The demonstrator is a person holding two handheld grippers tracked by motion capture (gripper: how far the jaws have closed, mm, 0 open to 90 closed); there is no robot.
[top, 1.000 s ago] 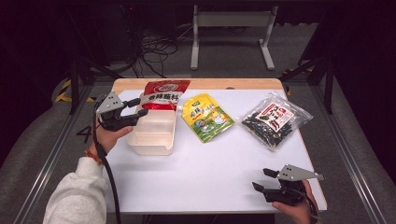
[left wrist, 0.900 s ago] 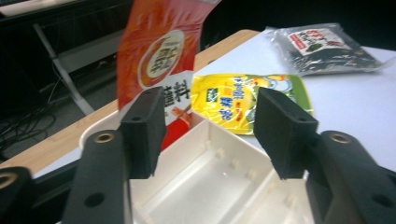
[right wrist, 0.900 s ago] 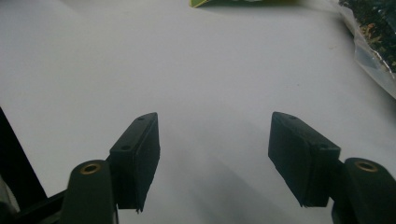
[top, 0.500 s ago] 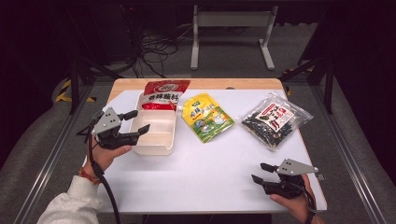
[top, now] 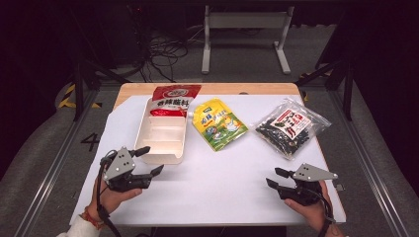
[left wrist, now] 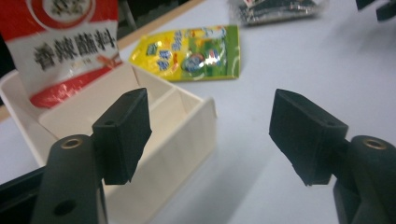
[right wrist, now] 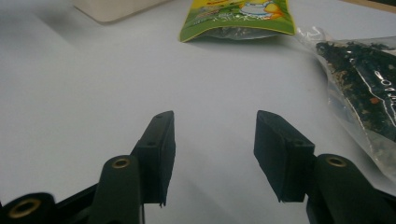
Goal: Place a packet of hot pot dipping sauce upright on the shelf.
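Left gripper (top: 147,160) jaws apart, nothing between them, have just been opening; it sits near the front left of the white table (top: 227,187), just beside the near end of the cream divided tray (top: 163,133), not touching it as far as the high view shows. Red sachet (top: 173,98) lies over the tray's far end; green-yellow pouch (top: 219,123) just right of the tray, dark seaweed bag (top: 291,127) farther right. Right gripper (top: 276,178) at front right, jaws part open with bare table between, have just been closing. Versus a second ago: left gripper was up at the tray's far left edge, now pulled back toward the person; tray looks slightly shifted; right gripper about where it was.
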